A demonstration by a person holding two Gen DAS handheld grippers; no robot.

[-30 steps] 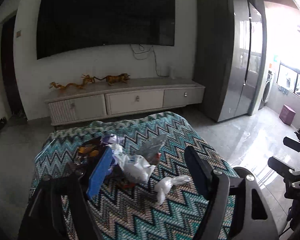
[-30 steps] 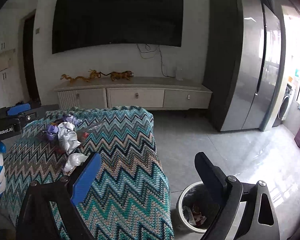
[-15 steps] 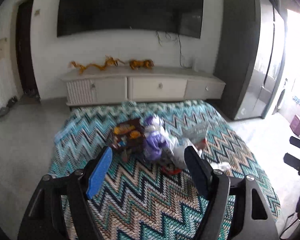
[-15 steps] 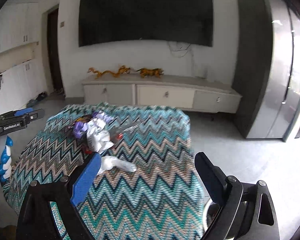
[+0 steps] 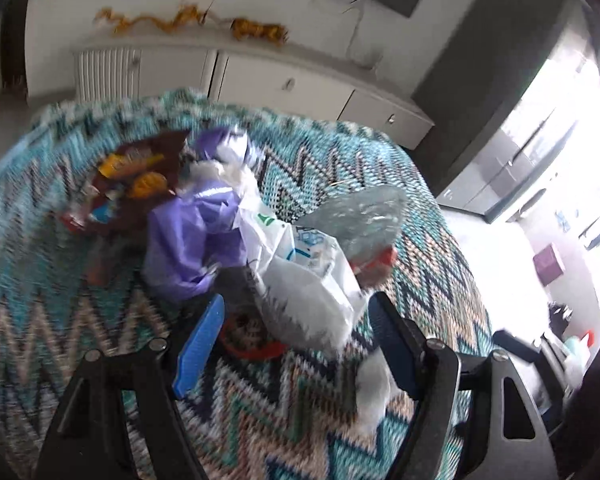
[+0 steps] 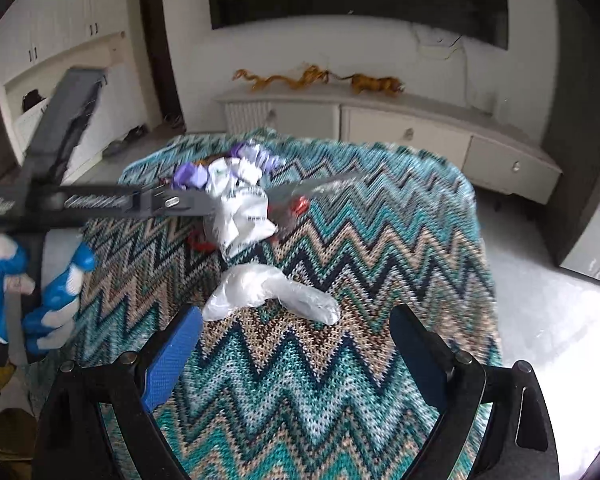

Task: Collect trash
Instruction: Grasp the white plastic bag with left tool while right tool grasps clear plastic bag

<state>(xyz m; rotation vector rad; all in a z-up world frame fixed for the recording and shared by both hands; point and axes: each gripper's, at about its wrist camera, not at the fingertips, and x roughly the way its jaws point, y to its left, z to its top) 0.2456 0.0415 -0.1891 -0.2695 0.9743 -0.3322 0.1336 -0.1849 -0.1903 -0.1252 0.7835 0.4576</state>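
Left gripper (image 5: 296,342) has its jaws spread wide with nothing pinched. It sits low in the left wrist frame, and the bottom edge of the white plastic bag (image 5: 308,280) hangs right in the gap between the blue pads, though the view is too blurred to say whether either pad touches it. A red ring-shaped piece (image 5: 252,344) lies on the cloth just under that bag, near the left pad.

Right gripper (image 6: 296,344) is also spread open and empty, low in its own frame. A crumpled clear bag (image 6: 268,292) lies just above the gap, close to the left pad's tip but apart from it.

Going outward, the trash pile sits centre-left in the left wrist view: a purple bag (image 5: 192,236) touches the white one on its left, a dark brown snack wrapper (image 5: 136,180) is further up-left, and a clear plastic bottle with a red label (image 5: 360,220) lies to the right of the white bag. Everything rests on the zigzag teal cloth (image 6: 320,400) that covers the table.

At the far left of the right wrist view, a hand in a blue and white glove (image 6: 32,300) holds the other gripper's handle. A pale low cabinet (image 6: 400,128) runs along the back wall.
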